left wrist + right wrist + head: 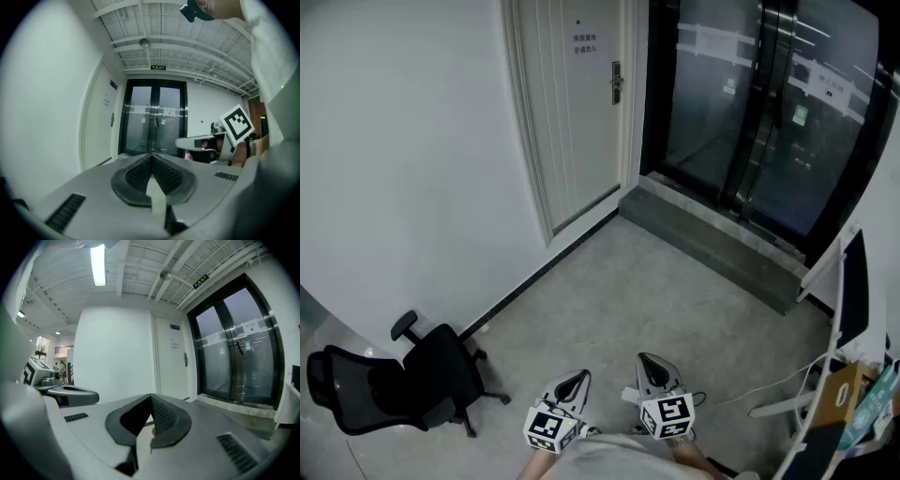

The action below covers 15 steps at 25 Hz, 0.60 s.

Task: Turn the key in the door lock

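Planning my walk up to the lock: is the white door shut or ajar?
Shut. In the head view the white door lies flush in its surround, with no gap showing along the edge by its handle.

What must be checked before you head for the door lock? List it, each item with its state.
1. Door in sight: ok, shut, far ahead.
2. Lock within reach: not ok, both grippers are well short of it.
3. Key in the lock: cannot tell, too small to see.
4. Left gripper open for a key: not ok, jaws together, nothing between them.
5. Right gripper open for a key: not ok, jaws together.
6. Chair out of the way: ok, it stands off left by the wall.
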### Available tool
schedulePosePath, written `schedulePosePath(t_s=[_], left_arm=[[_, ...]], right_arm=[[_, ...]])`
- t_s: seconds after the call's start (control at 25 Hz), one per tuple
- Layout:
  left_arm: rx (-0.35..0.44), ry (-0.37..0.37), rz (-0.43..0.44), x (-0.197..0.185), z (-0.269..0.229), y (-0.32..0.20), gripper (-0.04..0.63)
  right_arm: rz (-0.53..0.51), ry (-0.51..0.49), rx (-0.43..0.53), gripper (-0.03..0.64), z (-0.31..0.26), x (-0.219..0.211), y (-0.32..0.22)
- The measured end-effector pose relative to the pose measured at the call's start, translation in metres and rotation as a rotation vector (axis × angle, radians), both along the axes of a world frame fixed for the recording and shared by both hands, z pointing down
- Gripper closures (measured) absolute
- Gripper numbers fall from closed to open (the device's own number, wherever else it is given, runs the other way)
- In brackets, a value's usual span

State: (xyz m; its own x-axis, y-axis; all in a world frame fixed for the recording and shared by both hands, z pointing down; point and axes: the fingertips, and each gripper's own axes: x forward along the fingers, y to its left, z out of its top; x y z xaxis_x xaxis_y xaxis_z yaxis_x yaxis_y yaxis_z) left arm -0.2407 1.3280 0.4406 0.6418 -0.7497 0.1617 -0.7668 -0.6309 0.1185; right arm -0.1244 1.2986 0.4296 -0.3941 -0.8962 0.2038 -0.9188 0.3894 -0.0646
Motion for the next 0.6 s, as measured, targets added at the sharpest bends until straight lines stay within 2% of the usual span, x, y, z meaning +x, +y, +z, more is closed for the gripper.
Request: schedulePosePath(t_s=[0.12,0.32,0.6], left_arm=[[0.001,0.011,0.007,0.020,-0.003,-0.009,0.589],[0.038,-0.034,0.025,0.049,-0.009,-0.019,0.589],[0.039,0.006,0.006,0.086,-0.007,-0.027,0.589]], right_arm=[[0.013,-0.004,-0.009,0.614,0.009,0.025,0.002],[0.014,0.015,-0.009,0.614,0.010,0.058,0.004],[0.042,0.007,0.030,0.614,0.006,0.102,0.009]])
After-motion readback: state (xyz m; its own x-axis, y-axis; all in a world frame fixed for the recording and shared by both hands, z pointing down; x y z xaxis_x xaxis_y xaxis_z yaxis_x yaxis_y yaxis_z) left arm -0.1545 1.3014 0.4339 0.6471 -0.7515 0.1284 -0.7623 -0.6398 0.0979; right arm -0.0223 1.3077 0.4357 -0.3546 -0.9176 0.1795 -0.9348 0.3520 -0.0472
